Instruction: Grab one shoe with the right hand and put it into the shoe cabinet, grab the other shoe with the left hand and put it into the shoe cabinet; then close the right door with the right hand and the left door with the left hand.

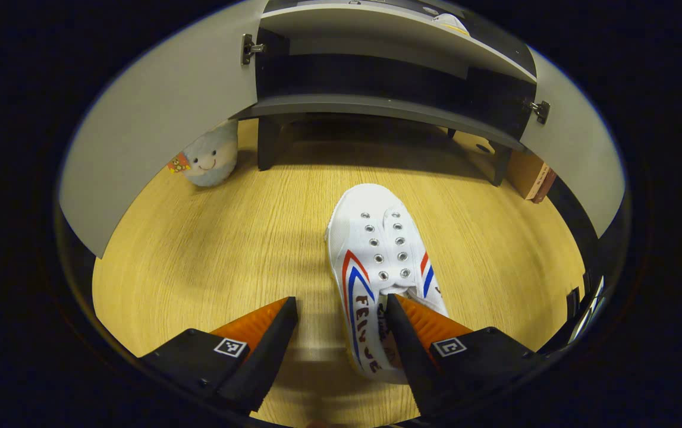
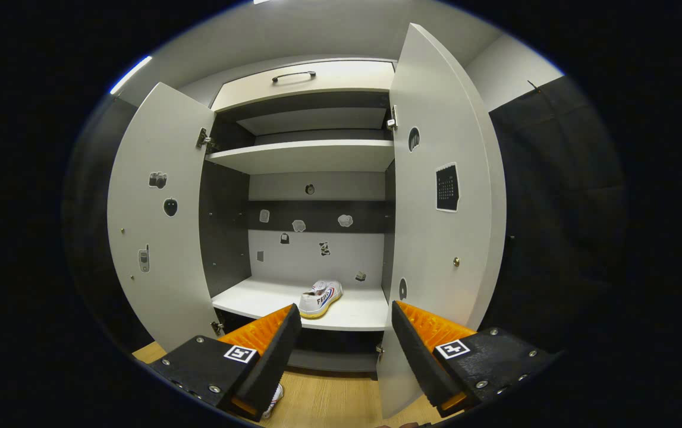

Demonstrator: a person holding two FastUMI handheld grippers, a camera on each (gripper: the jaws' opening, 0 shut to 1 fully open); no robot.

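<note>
A white shoe (image 1: 376, 261) with red and blue stripes lies on the wooden floor (image 1: 216, 249), toe towards the shoe cabinet (image 1: 388, 65). My left gripper (image 1: 341, 306) is open just above it: one finger is over the shoe's heel opening, the other over bare floor to its left. In the right gripper view the matching shoe (image 2: 320, 297) rests on the cabinet's lower shelf (image 2: 257, 300). My right gripper (image 2: 343, 315) hangs open and empty in front of that shelf. Both doors, the left door (image 2: 162, 220) and the right door (image 2: 436, 208), stand wide open.
A grey plush toy (image 1: 213, 157) sits on the floor under the left door (image 1: 156, 142). A brown box (image 1: 531, 175) leans by the cabinet's right leg. An upper shelf (image 2: 305, 156) and a drawer with a handle (image 2: 293, 75) lie above. Stickers dot the doors and back wall.
</note>
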